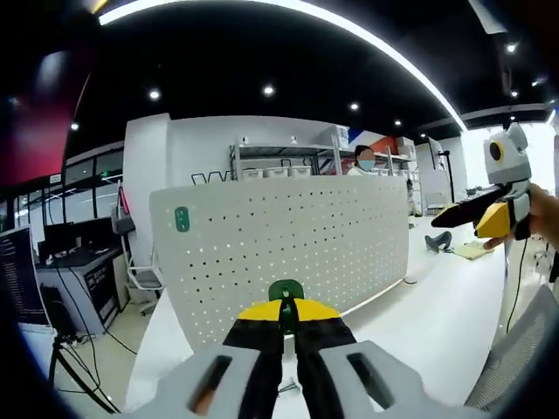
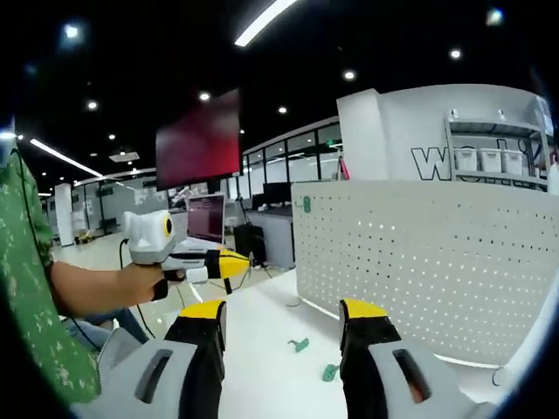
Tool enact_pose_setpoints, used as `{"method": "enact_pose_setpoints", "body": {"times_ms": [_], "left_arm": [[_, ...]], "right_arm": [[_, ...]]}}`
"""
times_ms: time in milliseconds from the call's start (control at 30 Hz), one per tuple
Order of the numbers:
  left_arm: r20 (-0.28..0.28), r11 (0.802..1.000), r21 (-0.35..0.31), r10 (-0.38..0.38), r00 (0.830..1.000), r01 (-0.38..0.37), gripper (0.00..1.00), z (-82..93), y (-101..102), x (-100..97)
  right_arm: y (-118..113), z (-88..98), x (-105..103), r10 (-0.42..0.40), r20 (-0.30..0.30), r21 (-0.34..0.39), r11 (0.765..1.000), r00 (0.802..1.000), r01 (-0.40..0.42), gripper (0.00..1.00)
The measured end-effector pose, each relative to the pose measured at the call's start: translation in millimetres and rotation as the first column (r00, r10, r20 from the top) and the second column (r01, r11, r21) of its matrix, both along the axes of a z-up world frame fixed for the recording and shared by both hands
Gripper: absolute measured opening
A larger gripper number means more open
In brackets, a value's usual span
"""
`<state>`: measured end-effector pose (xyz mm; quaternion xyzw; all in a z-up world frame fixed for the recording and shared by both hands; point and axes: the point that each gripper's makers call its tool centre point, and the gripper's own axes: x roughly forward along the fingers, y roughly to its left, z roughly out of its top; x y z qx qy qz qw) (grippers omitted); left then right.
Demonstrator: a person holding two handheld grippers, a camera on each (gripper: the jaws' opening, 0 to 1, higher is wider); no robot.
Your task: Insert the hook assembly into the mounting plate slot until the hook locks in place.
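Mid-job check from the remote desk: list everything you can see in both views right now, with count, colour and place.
Pegboard: one, white, perforated, upright on the table.
Mounted hook: one, green, upper left of the pegboard.
Held hook: one, green, pinched at the left tongs' tips.
Loose hooks: two, green, lying on the table before the pegboard.
Table: one, white, under the pegboard.
Shelf unit: one, grey, holding bins, behind the pegboard.
Laptop: one, screen lit, on a desk further back.
Left tongs: black with yellow tips, shut on the held hook.
Right tongs: black with yellow tips, open, empty.
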<state>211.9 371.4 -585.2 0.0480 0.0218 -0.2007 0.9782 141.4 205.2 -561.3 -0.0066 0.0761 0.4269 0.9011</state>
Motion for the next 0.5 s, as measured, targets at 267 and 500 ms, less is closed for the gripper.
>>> {"method": "enact_pose_setpoints", "body": {"times_ms": [267, 500], "left_arm": [[0.048, 0.999, 0.000, 0.045, 0.998, -0.045, 0.03, 31.9, 11, 25.5], [0.081, 0.997, -0.007, 0.075, 0.994, -0.075, 0.03, 56.6, 12, 52.6]], "right_arm": [[-10, 6.4, -2, -0.018, 0.010, 0.009, 1.000, 1.000, 0.018, 0.61], [-19, 11.8, 1, -0.046, 0.019, 0.015, 0.999, 0.999, 0.046, 0.66]]}}
